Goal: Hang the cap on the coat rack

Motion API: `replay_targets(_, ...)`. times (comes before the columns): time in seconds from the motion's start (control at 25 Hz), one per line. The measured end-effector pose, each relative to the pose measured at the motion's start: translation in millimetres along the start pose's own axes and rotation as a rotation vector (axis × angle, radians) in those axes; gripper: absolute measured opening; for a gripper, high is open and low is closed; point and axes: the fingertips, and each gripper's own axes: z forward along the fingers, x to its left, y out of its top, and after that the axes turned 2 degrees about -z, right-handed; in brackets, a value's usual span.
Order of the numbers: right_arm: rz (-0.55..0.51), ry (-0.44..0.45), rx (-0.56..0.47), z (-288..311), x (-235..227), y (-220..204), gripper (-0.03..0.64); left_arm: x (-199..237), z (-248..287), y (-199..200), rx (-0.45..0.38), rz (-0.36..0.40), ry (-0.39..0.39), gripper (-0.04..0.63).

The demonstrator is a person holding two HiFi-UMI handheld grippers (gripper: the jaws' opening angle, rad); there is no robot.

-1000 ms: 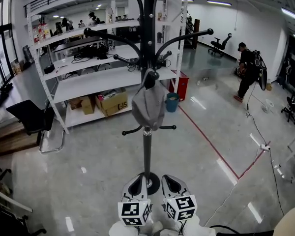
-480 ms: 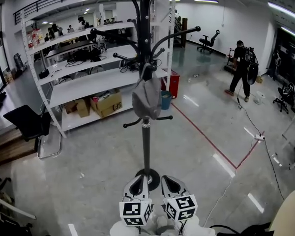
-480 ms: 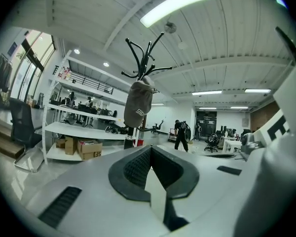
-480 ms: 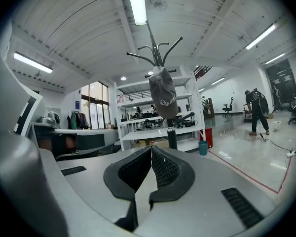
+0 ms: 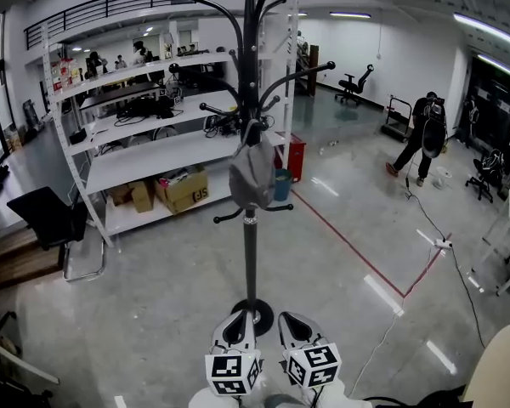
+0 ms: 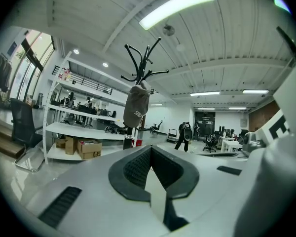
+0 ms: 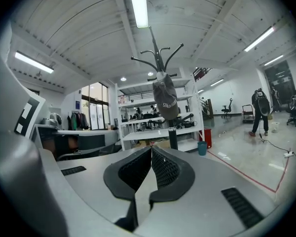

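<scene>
Bottom centre of the head view: the left tool (image 5: 240, 320) and the right tool (image 5: 294, 321) sit side by side, marker cubes facing up. Both are clenched. In the left gripper view the left tool (image 6: 149, 150) has its pads pressed together on nothing, and the right gripper view shows the right tool (image 7: 151, 150) the same way, shut and empty.

Just above them in the frame is the round base (image 5: 253, 316) of the coat rack (image 5: 250, 253), whose pole rises straight up the middle, between the two tools.

Up that pole is the cap (image 5: 252, 173): grey, hanging off a hook at mid-frame, its long axis running top to bottom beside the pole. So the cap lies dead ahead of and above both tools, well apart from them, and neither hand looks nearer. I'd judge the hanging done, with nothing left to grasp.

Further off, white shelving (image 5: 153, 155) fills the upper left, a red line (image 5: 348, 245) crosses the floor (image 5: 153, 287), and a person (image 5: 425, 138) stands at far right.
</scene>
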Motion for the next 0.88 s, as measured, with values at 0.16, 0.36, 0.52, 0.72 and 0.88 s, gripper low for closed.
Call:
replay_targets(0.16,-0.023,0.019,-0.006,-2,2,3,0.011,-2,0,-2,0.007,0.012,0.011,0.002)
replay_targets(0.36,-0.072,0.052,0.008,-6,5,6,0.011,-8,-1,0,-0.004,0.021,0.030,0.002)
replay_targets(0.52,-0.100,0.060,0.053,-3,4,-2,0.011,-13,0,-1,-0.002,0.024,0.030,0.002)
replay_targets(0.72,-0.108,0.077,0.049,-3,4,-1,0.011,-19,2,-1,-0.012,0.017,0.031,0.002)
replay_targets(0.88,-0.108,0.081,0.048,-3,3,-2,0.011,-23,2,-1,-0.012,0.015,0.027,0.002)
